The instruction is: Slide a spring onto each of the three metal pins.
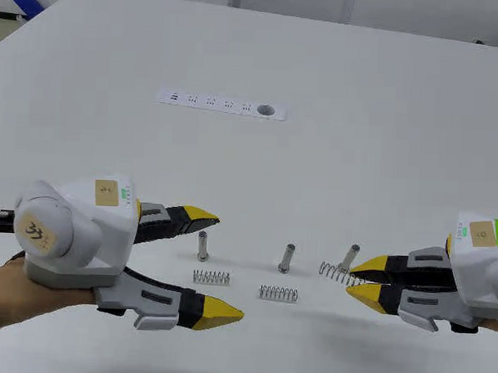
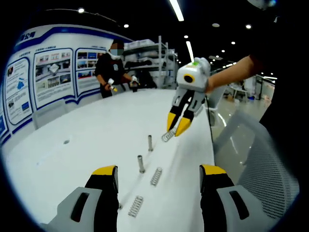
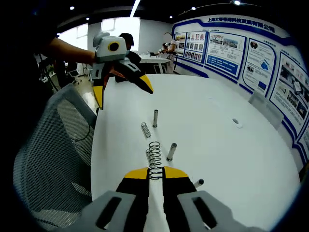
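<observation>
Head view, item one: the left gripper (image 1: pixel 222 266), held low at the near left of the white table (image 1: pixel 356 157), with its yellow-tipped jaws spread wide and nothing between them. Item two: the right gripper (image 1: pixel 362 278), at the near right, its jaws drawn almost together and pinching one end of the held spring (image 1: pixel 338 272), whose free end pointed away from the tips towards the other gripper (whether that end touched the tabletop could not be told). Items three to five, the metal pins, stood in a row between the two grippers: the left pin (image 1: pixel 203 245) upright, the middle pin (image 1: pixel 287 257) roughly upright, and the right pin (image 1: pixel 350 257) tilted, just behind the held spring and close to the right gripper's tips. Items six and seven, both lying flat on the table: the left loose spring (image 1: pixel 211 277), just in front of the left pin, and the middle loose spring (image 1: pixel 278 294), just in front of the middle pin. No spring sat on any pin. Item eight: a white power strip (image 1: pixel 222 104), set flush in the tabletop well beyond the pins. Right gripper view, item nine: a grey mesh chair (image 3: pixel 53 159) beside the table edge.
</observation>
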The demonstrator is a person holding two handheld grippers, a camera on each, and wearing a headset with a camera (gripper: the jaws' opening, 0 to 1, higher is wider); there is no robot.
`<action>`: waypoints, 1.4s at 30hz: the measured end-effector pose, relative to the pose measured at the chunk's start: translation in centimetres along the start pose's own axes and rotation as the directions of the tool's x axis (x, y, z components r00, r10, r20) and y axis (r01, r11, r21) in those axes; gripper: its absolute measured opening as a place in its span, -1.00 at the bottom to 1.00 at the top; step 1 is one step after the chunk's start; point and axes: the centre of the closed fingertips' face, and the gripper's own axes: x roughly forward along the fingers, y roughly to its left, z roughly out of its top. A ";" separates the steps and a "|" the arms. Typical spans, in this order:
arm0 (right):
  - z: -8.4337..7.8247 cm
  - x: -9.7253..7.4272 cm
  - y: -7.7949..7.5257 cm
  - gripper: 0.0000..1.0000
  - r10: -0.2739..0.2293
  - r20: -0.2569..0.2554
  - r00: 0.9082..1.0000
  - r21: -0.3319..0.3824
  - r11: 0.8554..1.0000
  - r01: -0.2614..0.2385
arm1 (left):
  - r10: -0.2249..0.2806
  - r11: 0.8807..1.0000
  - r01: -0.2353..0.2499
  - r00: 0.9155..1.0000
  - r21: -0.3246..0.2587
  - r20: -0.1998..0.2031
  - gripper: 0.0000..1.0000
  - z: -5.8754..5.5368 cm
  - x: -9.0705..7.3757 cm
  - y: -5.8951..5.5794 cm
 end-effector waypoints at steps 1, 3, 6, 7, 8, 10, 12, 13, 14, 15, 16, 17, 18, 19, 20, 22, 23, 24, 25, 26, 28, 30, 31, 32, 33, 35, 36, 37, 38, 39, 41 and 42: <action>0.8 0.1 0.2 -0.79 0.007 0.003 1.000 -0.016 1.000 -0.007 | -0.008 1.000 0.008 1.000 0.011 0.005 0.38 0.4 0.2 -0.1; 2.1 0.3 0.5 -0.80 0.021 0.011 1.000 -0.046 0.999 -0.020 | -0.022 0.999 0.022 1.000 0.028 0.012 0.31 1.1 0.6 -0.2; 3.8 0.7 1.1 -0.80 0.046 0.022 0.999 -0.082 0.996 -0.044 | -0.043 0.998 0.043 0.999 0.042 0.005 0.28 1.4 1.2 -0.5; 4.3 0.8 1.2 -0.80 0.051 0.023 0.998 -0.094 0.994 -0.049 | -0.048 0.998 0.048 0.999 0.041 0.004 0.26 1.4 1.3 -0.5; 4.7 0.9 1.4 -0.80 0.057 0.026 0.998 -0.105 0.993 -0.054 | -0.053 0.998 0.053 0.999 0.040 0.006 0.23 1.4 1.3 -0.6; 5.8 1.1 1.9 -0.79 0.069 0.035 0.997 -0.120 0.991 -0.065 | -0.066 0.997 0.066 0.998 0.038 0.013 0.16 1.5 1.4 -0.8; 6.7 1.4 2.4 -0.79 0.087 0.040 0.995 -0.135 0.987 -0.081 | -0.077 0.996 0.076 0.997 0.043 0.021 0.10 1.6 1.5 -1.1; 6.9 1.5 2.6 -0.79 0.096 0.037 0.995 -0.146 0.985 -0.090 | -0.078 0.996 0.077 0.997 0.048 0.021 0.07 1.6 1.5 -1.2; 7.2 1.7 2.9 -0.79 0.107 0.031 0.994 -0.160 0.982 -0.100 | -0.075 0.995 0.074 0.997 0.063 0.024 0.03 1.6 1.5 -1.2; 7.2 1.8 3.1 -0.79 0.115 0.025 0.993 -0.166 0.980 -0.110 | -0.075 0.995 0.073 0.997 0.070 0.028 -0.01 1.6 1.6 -1.3; 7.3 2.0 3.4 -0.79 0.124 0.019 0.992 -0.174 0.978 -0.118 | -0.077 0.995 0.075 0.996 0.070 0.032 -0.04 1.7 1.5 -1.3; 7.3 2.1 3.5 -0.80 0.128 0.014 0.992 -0.180 0.976 -0.123 | -0.079 0.995 0.076 0.996 0.068 0.035 -0.07 1.7 1.5 -1.3; 7.2 2.3 3.7 -0.80 0.133 0.003 0.991 -0.187 0.974 -0.130 | -0.084 0.995 0.082 0.996 0.057 0.036 -0.09 1.7 1.5 -1.4; 7.0 2.4 3.7 -0.80 0.134 -0.005 0.991 -0.189 0.973 -0.132 | -0.093 0.995 0.092 0.995 0.045 0.031 -0.10 1.6 1.5 -1.6; 7.0 2.5 3.8 -0.80 0.136 -0.007 0.991 -0.188 0.973 -0.135 | -0.099 0.994 0.098 0.995 0.042 0.027 -0.12 1.5 1.5 -1.7; 6.8 2.7 4.2 -0.80 0.142 -0.018 0.990 -0.190 0.971 -0.143 | -0.111 0.992 0.110 0.994 0.055 0.014 -0.22 1.3 1.4 -2.0; 6.7 2.8 4.3 -0.80 0.145 -0.026 0.989 -0.194 0.970 -0.148 | -0.120 0.991 0.120 0.993 0.058 0.010 -0.27 1.2 1.4 -2.3; 6.6 2.9 4.5 -0.80 0.147 -0.031 0.989 -0.198 0.969 -0.150 | -0.126 0.990 0.126 0.992 0.058 0.009 -0.33 1.2 1.4 -2.4; 6.5 2.9 4.6 -0.80 0.151 -0.037 0.988 -0.201 0.967 -0.155 | -0.131 0.990 0.130 0.991 0.059 0.009 -0.37 1.2 1.4 -2.5; 6.4 3.0 4.8 -0.80 0.155 -0.044 0.987 -0.206 0.965 -0.161 | -0.137 0.989 0.136 0.990 0.063 0.010 -0.40 1.3 1.4 -2.7; 6.3 3.0 5.0 -0.80 0.161 -0.049 0.986 -0.214 0.962 -0.168 | -0.147 0.987 0.146 0.989 0.064 0.006 -0.50 1.3 1.4 -2.8; 6.3 3.0 5.0 -0.80 0.166 -0.050 0.985 -0.211 0.962 -0.173 | -0.155 0.986 0.154 0.988 0.063 0.006 -0.58 1.4 1.4 -2.9; 6.2 3.0 5.0 -0.80 0.166 -0.052 0.985 -0.211 0.962 -0.174 | -0.159 0.985 0.158 0.987 0.064 0.003 -0.60 1.4 1.4 -3.0; 6.2 3.0 5.0 -0.80 0.166 -0.053 0.985 -0.211 0.962 -0.173 | -0.161 0.985 0.161 0.987 0.066 0.000 -0.62 1.4 1.4 -3.0; 6.2 3.0 5.0 -0.80 0.167 -0.052 0.984 -0.210 0.962 -0.175 | -0.163 0.984 0.163 0.987 0.071 -0.007 -0.61 1.3 1.5 -3.0; 6.2 3.0 4.9 -0.80 0.167 -0.051 0.985 -0.212 0.962 -0.174 | -0.162 0.984 0.163 0.987 0.078 -0.016 -0.58 1.1 1.5 -3.0; 6.3 2.9 4.9 -0.80 0.166 -0.047 0.985 -0.218 0.961 -0.172 | -0.163 0.983 0.164 0.986 0.076 -0.019 -0.61 1.1 1.5 -3.0; 6.3 2.9 4.9 -0.80 0.166 -0.048 0.985 -0.217 0.961 -0.173 | -0.164 0.984 0.165 0.986 0.074 -0.018 -0.64 1.1 1.6 -3.0; 6.2 2.9 4.9 -0.80 0.167 -0.052 0.985 -0.218 0.960 -0.175 | -0.163 0.984 0.164 0.987 0.073 -0.013 -0.66 1.2 1.6 -3.0; 6.2 2.9 4.9 -0.80 0.167 -0.053 0.985 -0.223 0.959 -0.175 | -0.161 0.984 0.161 0.987 0.073 -0.010 -0.68 1.3 1.6 -3.0; 6.2 2.9 5.0 -0.80 0.170 -0.054 0.984 -0.221 0.959 -0.178 | -0.161 0.984 0.161 0.987 0.071 -0.009 -0.71 1.3 1.7 -3.0; 6.2 2.9 5.1 -0.80 0.172 -0.053 0.984 -0.219 0.959 -0.180 | -0.160 0.984 0.160 0.987 0.073 -0.012 -0.73 1.3 1.8 -2.9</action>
